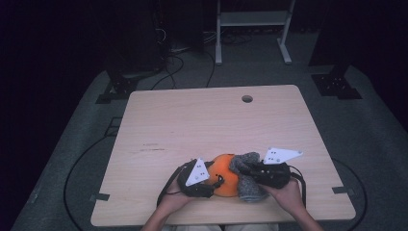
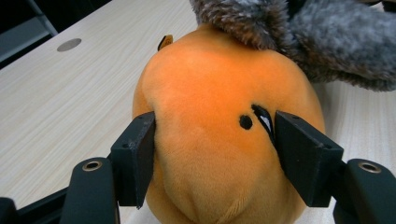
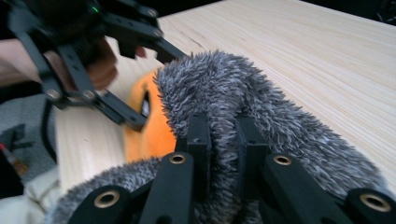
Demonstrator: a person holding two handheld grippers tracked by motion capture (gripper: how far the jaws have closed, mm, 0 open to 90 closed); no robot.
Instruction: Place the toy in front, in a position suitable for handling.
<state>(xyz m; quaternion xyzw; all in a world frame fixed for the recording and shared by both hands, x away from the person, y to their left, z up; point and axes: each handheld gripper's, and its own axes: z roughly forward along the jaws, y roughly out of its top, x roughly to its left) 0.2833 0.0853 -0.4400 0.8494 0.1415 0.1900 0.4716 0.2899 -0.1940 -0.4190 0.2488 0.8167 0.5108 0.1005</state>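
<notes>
With left gripper [image 2: 212, 154] fingers squeezing the orange plush [image 2: 219, 140] and right gripper [image 3: 223, 154] fingers pinching the grey furry cover [image 3: 261, 116], fur may slip free.

One orange plush toy [image 1: 225, 174], one grey fuzzy sock [image 1: 248, 185], one table [image 1: 211, 120].

A round orange plush toy [image 1: 224, 174] lies on the table's near edge, with fuzzy grey fabric [image 1: 248, 180] draped against it.
</notes>
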